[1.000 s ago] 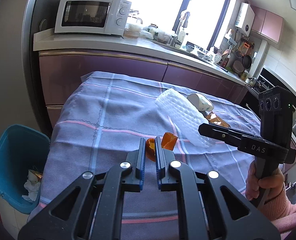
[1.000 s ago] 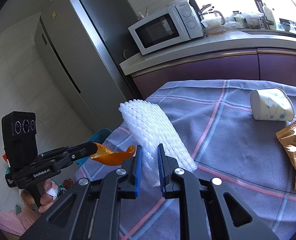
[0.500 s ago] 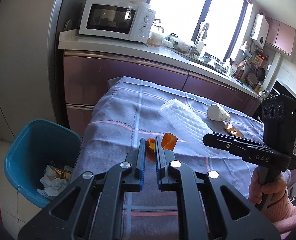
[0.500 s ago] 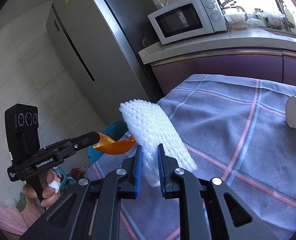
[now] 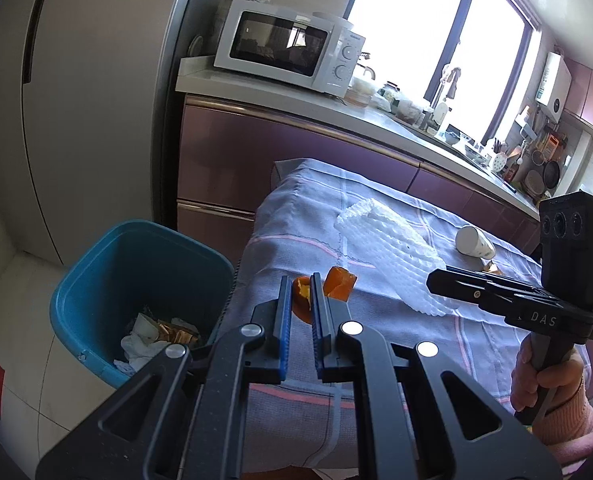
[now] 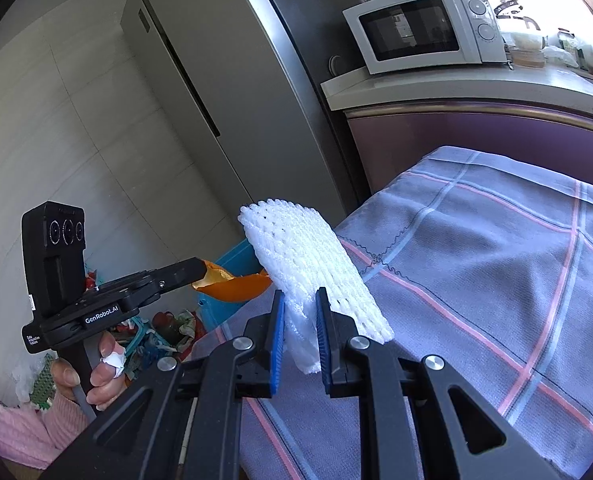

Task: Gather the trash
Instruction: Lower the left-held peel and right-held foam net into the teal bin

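Observation:
My left gripper [image 5: 298, 280] is shut on a piece of orange peel [image 5: 338, 289] and holds it in the air over the table's left edge, just right of the blue bin [image 5: 96, 280]. The peel [image 6: 232, 284] also shows in the right wrist view, pinched in the left gripper [image 6: 202, 268]. My right gripper [image 6: 299, 296] is shut on a white foam fruit net [image 6: 308, 264] and holds it above the table, near the left edge. The net [image 5: 388, 248] and the right gripper [image 5: 436, 280] show in the left wrist view.
The bin holds crumpled paper and wrappers [image 5: 156, 336]. The table has a checked purple cloth [image 5: 396, 340]. A tipped paper cup [image 5: 474, 242] and a snack wrapper [image 5: 490, 268] lie on its far right. A counter with a microwave [image 5: 288, 46] is behind, a fridge [image 6: 216, 80] beside it.
Both grippers have moved left toward the bin with their loads. The bin has come fully into the left wrist view. The cup and wrapper have left the right wrist view.

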A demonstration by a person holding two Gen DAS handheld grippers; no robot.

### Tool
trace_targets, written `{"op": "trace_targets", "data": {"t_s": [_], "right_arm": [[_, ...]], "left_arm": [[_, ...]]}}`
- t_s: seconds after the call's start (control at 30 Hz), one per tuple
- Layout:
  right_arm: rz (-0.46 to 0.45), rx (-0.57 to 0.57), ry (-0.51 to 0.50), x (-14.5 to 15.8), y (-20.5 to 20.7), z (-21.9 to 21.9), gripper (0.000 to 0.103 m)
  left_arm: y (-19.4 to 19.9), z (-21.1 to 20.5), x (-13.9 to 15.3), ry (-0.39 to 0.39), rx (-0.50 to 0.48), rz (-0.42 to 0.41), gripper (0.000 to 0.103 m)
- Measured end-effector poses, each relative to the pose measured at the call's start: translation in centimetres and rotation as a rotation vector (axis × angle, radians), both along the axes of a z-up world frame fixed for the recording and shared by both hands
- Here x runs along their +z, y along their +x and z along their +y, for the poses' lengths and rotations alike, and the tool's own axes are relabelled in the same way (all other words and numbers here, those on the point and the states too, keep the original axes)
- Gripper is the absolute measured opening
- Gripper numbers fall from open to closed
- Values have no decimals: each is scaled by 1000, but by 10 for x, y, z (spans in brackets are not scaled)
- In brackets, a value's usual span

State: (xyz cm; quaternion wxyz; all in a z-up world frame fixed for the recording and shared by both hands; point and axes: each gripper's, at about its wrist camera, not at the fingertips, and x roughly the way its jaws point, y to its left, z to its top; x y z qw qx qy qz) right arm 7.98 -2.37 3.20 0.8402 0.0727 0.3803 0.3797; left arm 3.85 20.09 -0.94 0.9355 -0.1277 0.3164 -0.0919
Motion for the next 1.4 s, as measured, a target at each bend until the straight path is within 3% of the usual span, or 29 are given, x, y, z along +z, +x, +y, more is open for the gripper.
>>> {"op": "trace_targets", "data": {"t_s": [0.43,1.4], "right_arm": [[-15,100,-34,6,2,51,14],[13,212,-95,-11,24,133,14]], "left_arm": [[-9,48,-5,-14,116,1,9],[2,95,-44,-25,251,84,10]]}}
